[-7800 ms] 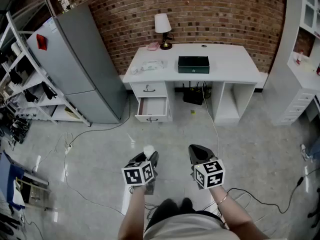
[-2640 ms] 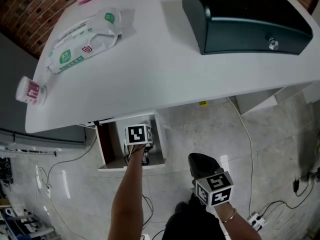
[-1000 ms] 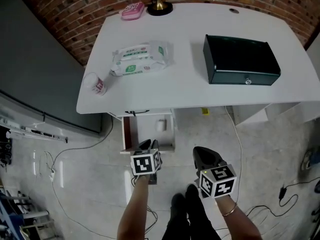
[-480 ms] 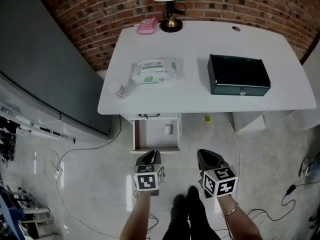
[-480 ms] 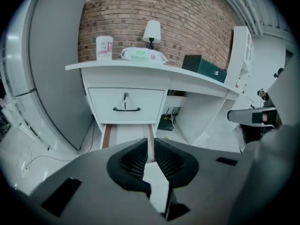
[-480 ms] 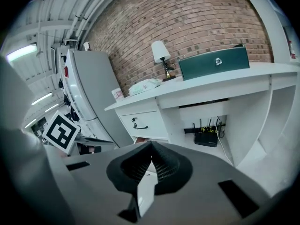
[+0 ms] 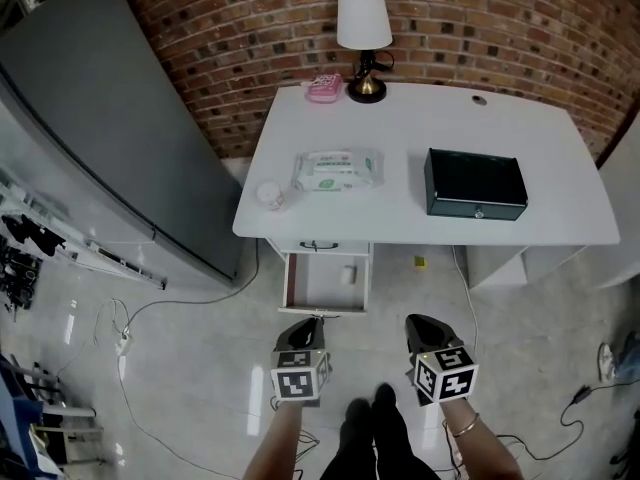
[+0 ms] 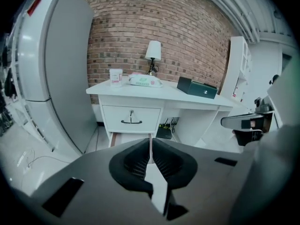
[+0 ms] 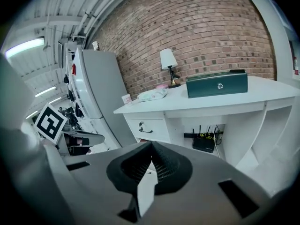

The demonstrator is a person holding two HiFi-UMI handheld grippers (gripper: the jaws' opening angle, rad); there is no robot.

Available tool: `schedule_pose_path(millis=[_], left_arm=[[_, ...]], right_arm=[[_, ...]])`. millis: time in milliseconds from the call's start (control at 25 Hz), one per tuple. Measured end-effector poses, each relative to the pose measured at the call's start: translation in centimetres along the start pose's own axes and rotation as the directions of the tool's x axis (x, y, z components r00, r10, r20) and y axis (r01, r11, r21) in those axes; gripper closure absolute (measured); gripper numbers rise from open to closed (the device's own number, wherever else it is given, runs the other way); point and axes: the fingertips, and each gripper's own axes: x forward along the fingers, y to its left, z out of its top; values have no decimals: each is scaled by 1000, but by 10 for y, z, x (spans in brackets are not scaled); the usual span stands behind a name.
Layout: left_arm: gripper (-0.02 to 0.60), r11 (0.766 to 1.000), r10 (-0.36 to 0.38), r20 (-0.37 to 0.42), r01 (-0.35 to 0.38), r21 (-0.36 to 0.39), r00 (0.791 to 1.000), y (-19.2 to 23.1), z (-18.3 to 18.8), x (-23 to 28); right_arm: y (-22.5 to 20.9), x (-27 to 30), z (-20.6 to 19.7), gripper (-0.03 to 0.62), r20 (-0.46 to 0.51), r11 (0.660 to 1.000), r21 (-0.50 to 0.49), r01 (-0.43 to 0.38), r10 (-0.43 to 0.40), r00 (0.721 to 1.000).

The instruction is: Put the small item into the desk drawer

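The small white item lies inside the open lower drawer of the white desk. Both grippers hang over the floor in front of the desk, well short of the drawer. My left gripper is shut with nothing between its pads; in the left gripper view its tips meet below the closed upper drawer. My right gripper is also shut and empty, its jaws pointing toward the desk's left side.
On the desk stand a black box, a wipes pack, a small cup, a lamp and a pink object. A grey fridge stands at the left. Cables trail across the floor.
The left gripper, which carried the white item and reached into the drawer, has left it there, drawn back and closed its jaws. The view has backed away from the desk.
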Motion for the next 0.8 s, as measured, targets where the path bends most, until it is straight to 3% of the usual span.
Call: schedule_pose_path(millis=[400,800], left_arm=[[555,1000,-22,113,21,7,993,-22,31,-73],[555,1000,-12,155,13,-4,988,-38,39,-115]], right_arm=[[25,-59,21,586,48,999,42,-17,15,999],[35,-95,35,588,92,999,41,-34,30,995]])
